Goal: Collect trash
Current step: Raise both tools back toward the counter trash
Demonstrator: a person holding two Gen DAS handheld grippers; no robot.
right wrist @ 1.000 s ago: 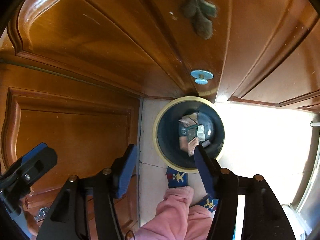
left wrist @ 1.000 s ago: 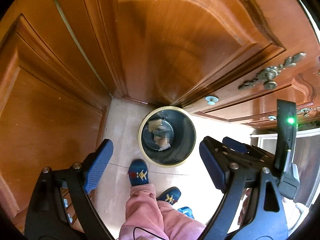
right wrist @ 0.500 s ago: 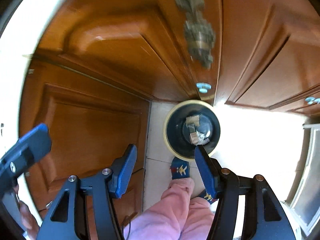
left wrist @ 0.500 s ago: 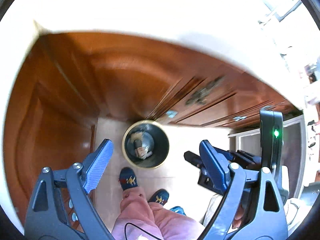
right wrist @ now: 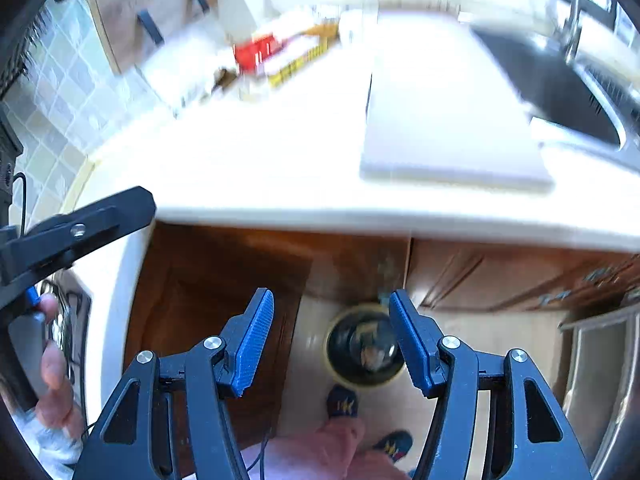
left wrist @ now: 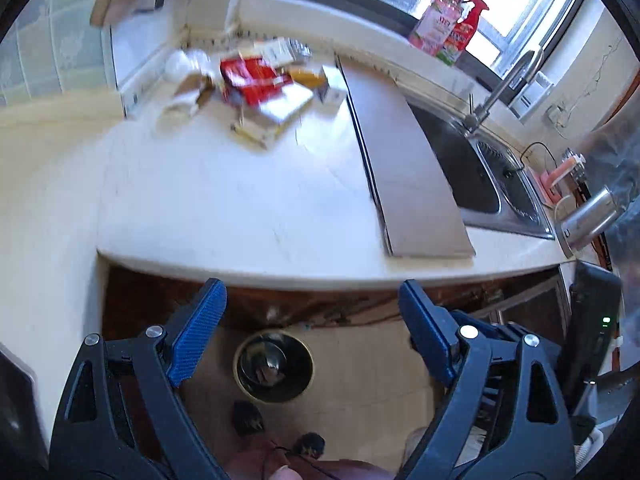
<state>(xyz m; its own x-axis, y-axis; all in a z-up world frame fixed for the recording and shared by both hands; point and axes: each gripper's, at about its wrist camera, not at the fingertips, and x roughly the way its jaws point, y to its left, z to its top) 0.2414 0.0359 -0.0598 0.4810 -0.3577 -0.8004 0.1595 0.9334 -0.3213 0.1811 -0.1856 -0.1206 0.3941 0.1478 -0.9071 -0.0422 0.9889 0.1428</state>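
Both grippers are empty. Left gripper: jaws wide apart, nothing between the blue pads, only the counter edge and floor visible through the gap. Right gripper: jaws also spread, a little narrower, nothing held. Both point steeply down and forward over the front lip of the countertop, so each camera takes in the worktop above and the floor below at once. Trash bin stands on the floor directly below the counter edge, against the wooden cabinet doors, just ahead of the person's slippers; scraps already lie in its bottom, detail too blurred to identify. Bin placement looks deliberate: close under the work area, so the drop from counter to bin is short. Remaining trash sits as a loose pile at the far back of the countertop near the wall: a red wrapper, white and yellowish packets, cardboard bits, all motion-blurred. A grey board lies flat between the pile and the sink; two soap bottles stand on the window ledge behind. Judgement: jaws are open in readiness for the next pickup; the pile is well apart from both grippers, so a forward reach across the worktop comes first.
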